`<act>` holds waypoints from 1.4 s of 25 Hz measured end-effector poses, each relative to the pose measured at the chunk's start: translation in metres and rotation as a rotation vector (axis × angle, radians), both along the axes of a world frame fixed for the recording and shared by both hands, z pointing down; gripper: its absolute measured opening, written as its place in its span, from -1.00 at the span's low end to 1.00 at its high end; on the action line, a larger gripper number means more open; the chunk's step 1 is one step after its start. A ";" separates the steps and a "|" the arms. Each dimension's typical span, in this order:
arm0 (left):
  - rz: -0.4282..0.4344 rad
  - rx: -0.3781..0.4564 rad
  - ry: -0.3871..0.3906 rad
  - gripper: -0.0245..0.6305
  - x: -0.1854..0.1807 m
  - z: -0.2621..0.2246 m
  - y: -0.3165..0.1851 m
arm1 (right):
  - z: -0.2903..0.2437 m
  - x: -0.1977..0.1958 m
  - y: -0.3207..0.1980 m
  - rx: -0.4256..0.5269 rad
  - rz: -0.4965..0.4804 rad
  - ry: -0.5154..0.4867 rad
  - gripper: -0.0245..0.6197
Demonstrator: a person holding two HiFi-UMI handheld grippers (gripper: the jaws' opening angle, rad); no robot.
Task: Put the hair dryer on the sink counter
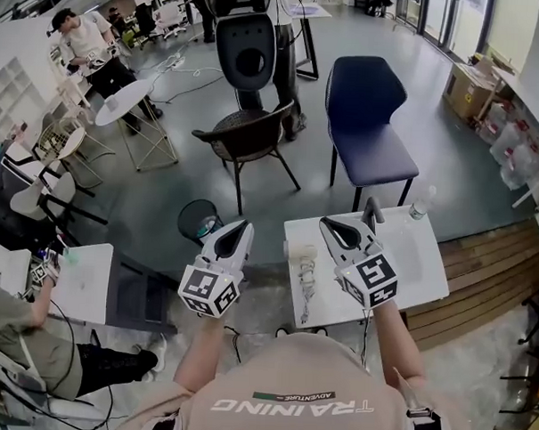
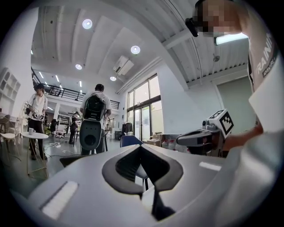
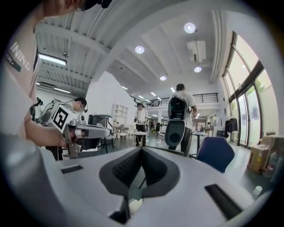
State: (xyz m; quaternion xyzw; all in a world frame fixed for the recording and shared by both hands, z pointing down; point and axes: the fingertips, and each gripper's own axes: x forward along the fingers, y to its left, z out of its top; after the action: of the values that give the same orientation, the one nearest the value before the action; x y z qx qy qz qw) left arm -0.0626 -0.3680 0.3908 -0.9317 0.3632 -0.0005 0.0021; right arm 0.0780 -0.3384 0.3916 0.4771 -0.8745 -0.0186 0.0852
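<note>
A whitish hair dryer (image 1: 304, 272) with a coiled cord lies on the left part of a small white table (image 1: 410, 260) just ahead of me. My left gripper (image 1: 239, 228) hangs to the left of the table, over the floor, its jaws together and empty. My right gripper (image 1: 333, 228) hovers above the table, a little right of the dryer, shut with nothing in it. In the left gripper view the left gripper (image 2: 141, 148) points level into the room, with the right gripper (image 2: 202, 138) beside it. In the right gripper view the right gripper (image 3: 142, 150) also points level into the room.
A clear bottle (image 1: 419, 204) stands at the table's far right corner. Beyond are a blue chair (image 1: 370, 125), a dark chair (image 1: 246, 137) and a black robot unit (image 1: 247, 55). A round bin (image 1: 198, 220) sits left of the table. A seated person (image 1: 15, 323) works at my left.
</note>
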 end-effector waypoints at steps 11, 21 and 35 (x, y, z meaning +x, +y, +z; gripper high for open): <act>-0.072 0.078 -0.033 -0.90 0.007 -0.027 -0.027 | -0.056 0.047 -0.008 0.085 0.198 -0.110 -0.90; -0.084 0.048 -0.034 -0.90 0.011 -0.016 -0.027 | -0.052 0.046 -0.019 0.070 0.193 -0.086 -0.90; -0.102 0.035 -0.012 -0.90 -0.004 -0.007 -0.031 | -0.041 0.036 -0.037 0.031 0.151 -0.074 -0.90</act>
State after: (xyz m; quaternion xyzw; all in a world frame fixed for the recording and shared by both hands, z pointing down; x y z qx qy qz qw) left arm -0.0667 -0.3992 0.3843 -0.9118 0.4101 0.0003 0.0203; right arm 0.1139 -0.3755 0.3503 0.5432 -0.8383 -0.0078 0.0464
